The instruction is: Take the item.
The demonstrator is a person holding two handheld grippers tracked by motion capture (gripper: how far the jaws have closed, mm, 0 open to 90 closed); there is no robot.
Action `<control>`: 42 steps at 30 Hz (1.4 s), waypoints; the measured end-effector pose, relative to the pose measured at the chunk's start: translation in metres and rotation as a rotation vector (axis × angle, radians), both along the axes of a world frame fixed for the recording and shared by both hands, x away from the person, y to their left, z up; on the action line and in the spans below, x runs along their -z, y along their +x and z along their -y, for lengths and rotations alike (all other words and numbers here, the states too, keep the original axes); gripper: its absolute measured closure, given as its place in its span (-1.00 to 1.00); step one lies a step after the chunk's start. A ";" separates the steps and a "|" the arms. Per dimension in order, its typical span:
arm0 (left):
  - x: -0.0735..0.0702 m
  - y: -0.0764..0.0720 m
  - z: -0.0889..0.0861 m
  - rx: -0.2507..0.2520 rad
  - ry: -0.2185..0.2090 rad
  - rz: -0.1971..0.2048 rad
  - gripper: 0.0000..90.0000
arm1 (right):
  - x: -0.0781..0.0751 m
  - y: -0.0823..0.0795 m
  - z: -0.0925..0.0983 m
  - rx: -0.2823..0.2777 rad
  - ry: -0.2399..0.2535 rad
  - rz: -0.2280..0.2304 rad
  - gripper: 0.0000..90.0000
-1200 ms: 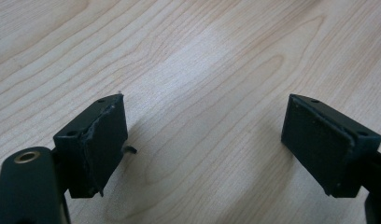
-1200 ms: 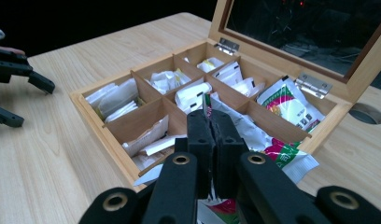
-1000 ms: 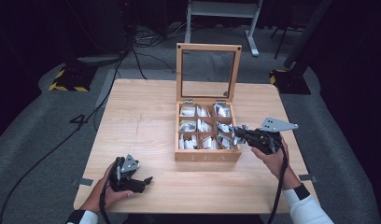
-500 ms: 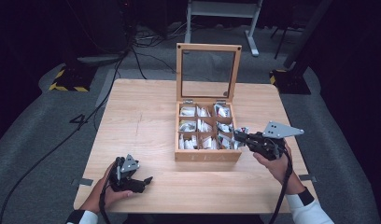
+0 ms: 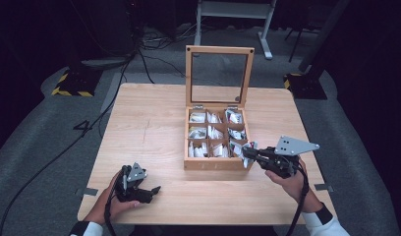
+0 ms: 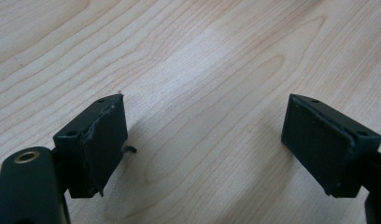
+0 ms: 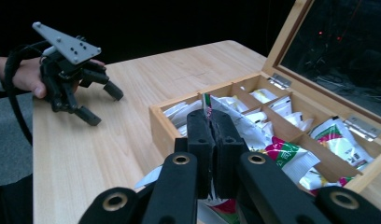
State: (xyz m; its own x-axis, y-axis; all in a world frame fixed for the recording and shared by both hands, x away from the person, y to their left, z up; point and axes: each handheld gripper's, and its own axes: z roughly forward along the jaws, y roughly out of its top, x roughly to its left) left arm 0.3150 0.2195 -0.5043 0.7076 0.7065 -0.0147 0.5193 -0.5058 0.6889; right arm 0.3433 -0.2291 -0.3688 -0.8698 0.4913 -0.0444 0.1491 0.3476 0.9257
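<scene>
Right: black right gripper [image 5: 247, 153] clamped on white foil sachet [image 7: 226, 112] at open wooden box's [image 5: 215, 164] near right edge.
Left: black left gripper [image 5: 152, 192] agape, resting on bare pale wooden table [image 5: 154, 123].

Worktop surroundings beyond the hand-held grippers

A light wooden worktop [image 5: 154, 123] is seen beneath both hand-held grippers; grey floor [image 5: 36, 162] is spread around it. Black cables [image 5: 139, 64] and a yellow-black striped block [image 5: 71, 86] are found well beyond the left hand-held gripper, a white metal stand [image 5: 233, 12] farther back.
</scene>
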 end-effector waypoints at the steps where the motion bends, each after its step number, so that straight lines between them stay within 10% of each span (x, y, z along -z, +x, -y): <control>1: 0.000 0.000 0.000 -0.001 0.000 -0.001 -0.67 | 0.001 -0.001 -0.001 -0.005 -0.003 -0.001 0.96; 42: 0.000 0.000 0.000 0.000 0.001 0.000 -0.67 | 0.055 -0.031 -0.052 -0.212 -0.174 -0.106 0.96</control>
